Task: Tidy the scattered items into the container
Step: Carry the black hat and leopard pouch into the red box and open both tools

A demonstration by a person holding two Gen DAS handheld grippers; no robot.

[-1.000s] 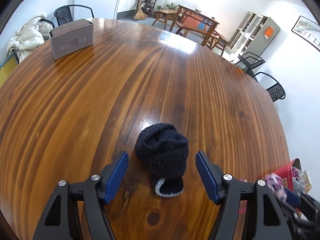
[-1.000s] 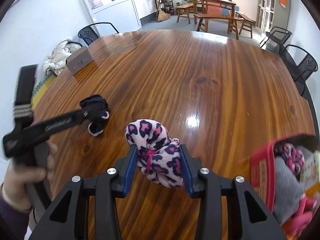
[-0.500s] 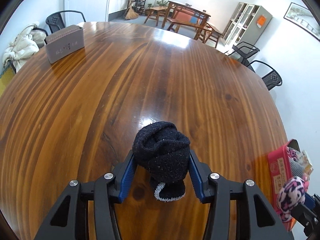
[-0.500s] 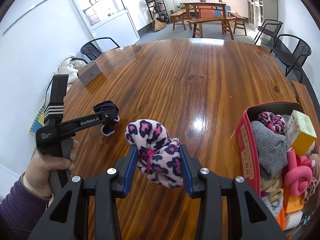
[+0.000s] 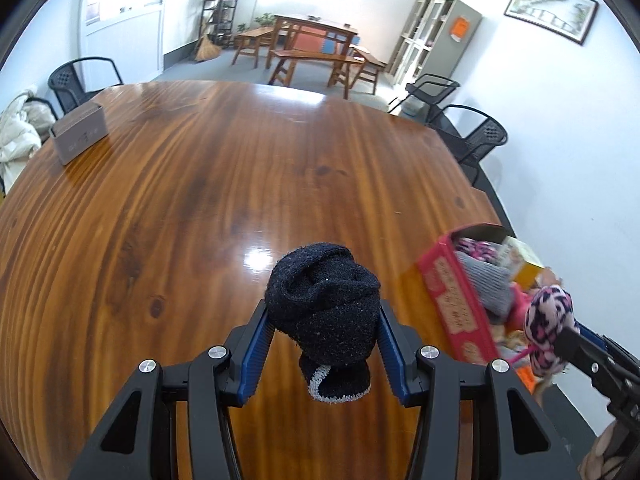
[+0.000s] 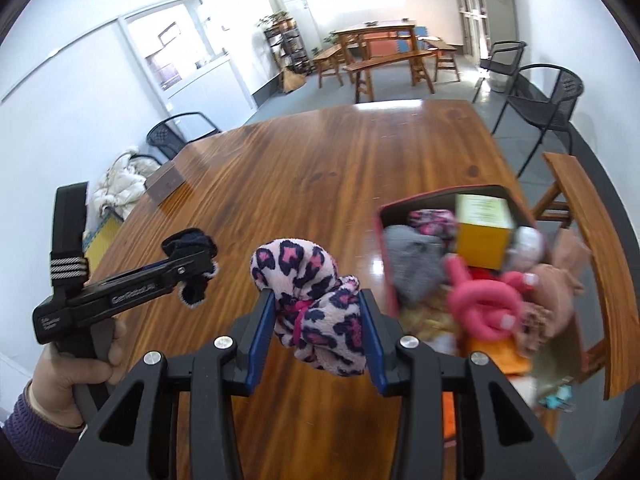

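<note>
Left gripper: jaws clamped on a rolled navy knitted sock above the glossy wooden tabletop. Right gripper: jaws clamped on a pink leopard-print fleece sock bundle. The red cardboard container, already crowded, lies to the right, nearer the right gripper.

The right gripper clamps a pink leopard-print sock bundle above the wooden table; beside it a red box, blurred, seemingly crammed with soft items.
</note>
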